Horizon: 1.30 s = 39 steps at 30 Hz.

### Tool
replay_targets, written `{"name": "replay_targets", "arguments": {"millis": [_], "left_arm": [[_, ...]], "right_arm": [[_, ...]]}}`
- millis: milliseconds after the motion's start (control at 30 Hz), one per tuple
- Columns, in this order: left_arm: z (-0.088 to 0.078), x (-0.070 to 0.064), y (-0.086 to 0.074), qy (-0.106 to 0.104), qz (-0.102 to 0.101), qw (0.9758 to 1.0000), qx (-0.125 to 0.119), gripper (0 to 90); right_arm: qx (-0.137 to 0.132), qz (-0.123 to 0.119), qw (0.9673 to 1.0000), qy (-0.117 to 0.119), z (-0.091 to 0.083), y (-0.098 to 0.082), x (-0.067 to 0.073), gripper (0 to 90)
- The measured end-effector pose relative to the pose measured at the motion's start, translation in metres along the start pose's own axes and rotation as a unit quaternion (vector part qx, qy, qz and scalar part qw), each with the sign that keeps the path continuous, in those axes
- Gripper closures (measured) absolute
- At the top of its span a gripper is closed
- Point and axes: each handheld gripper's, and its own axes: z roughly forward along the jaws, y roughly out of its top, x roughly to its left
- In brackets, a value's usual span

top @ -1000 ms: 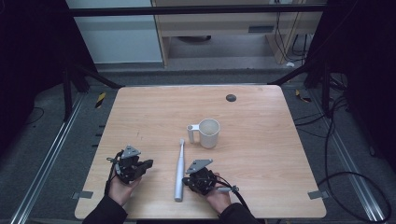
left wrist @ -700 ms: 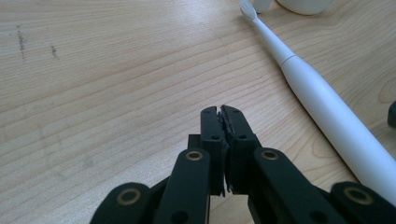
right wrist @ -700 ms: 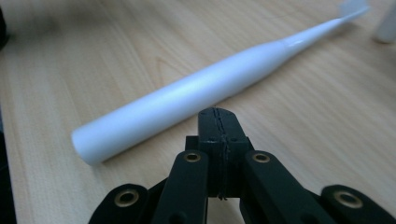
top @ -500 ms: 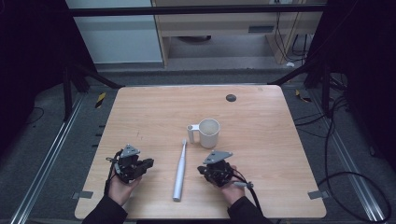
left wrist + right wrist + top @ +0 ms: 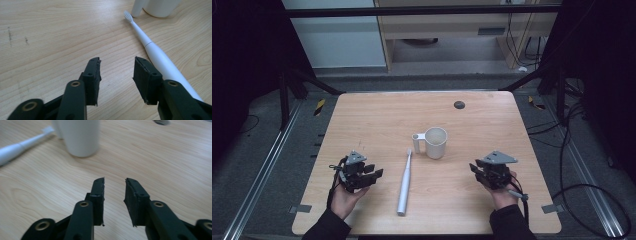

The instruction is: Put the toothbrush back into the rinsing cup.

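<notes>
A: Item one, near edge of the table (image 5: 362, 120): left gripper (image 5: 373, 174), jaws parted wide, empty, low over bare wood near the near left corner.

B: Item two, same edge, toward the near right corner: right gripper (image 5: 476, 169), jaws parted narrower, also empty.

A: Item three, between them: toothbrush (image 5: 404, 183). White, slim, smooth plastic; thick round handle toward the near edge, thin neck and small bristle head pointing to the far edge. It lies flat, just right of the left gripper, not touched.

B: Item four, mid-table: cup (image 5: 435, 142). Cream, matt, straight-walled, upright, handle on its left. The bristle head stops just short of that handle.

A: Item five, far edge: a dark round hole (image 5: 459, 104) in the pale, fine-grained top.

B: Step in hand, as I judge it: take up the toothbrush. How best?

A: Likely the left gripper, being closest. Swing its jaws across the thick handle, not the neck; a smooth round body may roll, so close squarely with the jaws low to the wood. Keep the head clear of the cup when lifting.
</notes>
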Motion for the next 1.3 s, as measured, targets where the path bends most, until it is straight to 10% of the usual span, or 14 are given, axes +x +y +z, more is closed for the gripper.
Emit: {"name": "replay_targets", "arguments": {"millis": [500, 1300], "left_arm": [[0.003, -0.017, 0.02, -0.014, 0.013, 0.9998, 0.002, 33.8], [0.023, -0.049, 0.046, -0.007, 0.038, 0.9986, 0.035, 31.8]], "right_arm": [[0.004, 0.027, 0.9961, -0.084, -0.017, -0.026, -0.039, 37.5], [0.027, 0.019, 0.994, -0.104, -0.007, -0.034, -0.047, 36.0]]}}
